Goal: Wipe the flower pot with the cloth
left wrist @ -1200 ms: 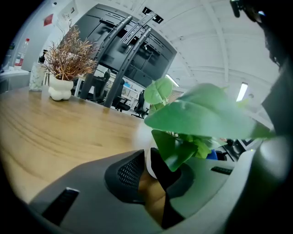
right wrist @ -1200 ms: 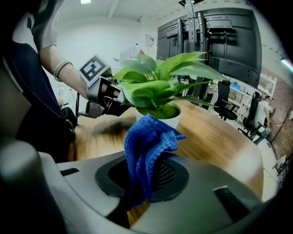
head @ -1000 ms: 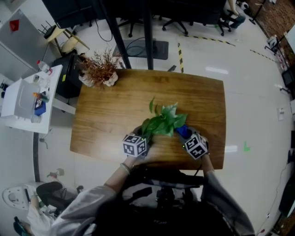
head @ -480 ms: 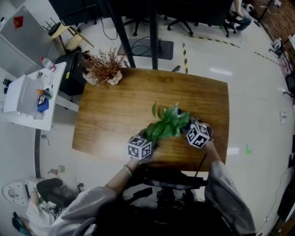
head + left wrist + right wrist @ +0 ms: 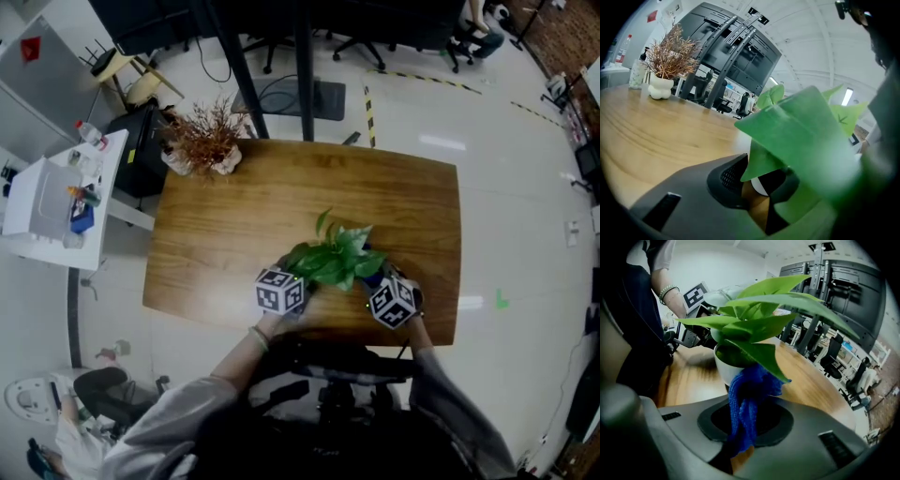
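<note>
the right gripper (image 5: 740,439) has its fingers pressed together on the blue cloth (image 5: 752,390), pinching it near one end. the rest of the cloth bunches up ahead of the fingertips, and its top touches the near wall of the white flower pot (image 5: 723,371), just under a drooping leaf. the pot stands upright on the wooden table (image 5: 234,216), straight ahead of these fingers and very close to them. its green leaves (image 5: 759,324) spread above and past the fingertips.

the left gripper (image 5: 757,185) comes at the pot from the opposite side. its fingers are drawn in close on a small white piece that appears to be the pot's rim, though leaves cover most of the view ahead of them. bare tabletop shows below the fingertips.

in the head view the two grippers flank the plant, the left gripper (image 5: 291,275) on one side and the right gripper (image 5: 378,281) on the other, both near the table's front edge. well beyond the left fingers, at the far corner of the table, a dried plant (image 5: 670,51) stands in a white vase (image 5: 661,87).
</note>
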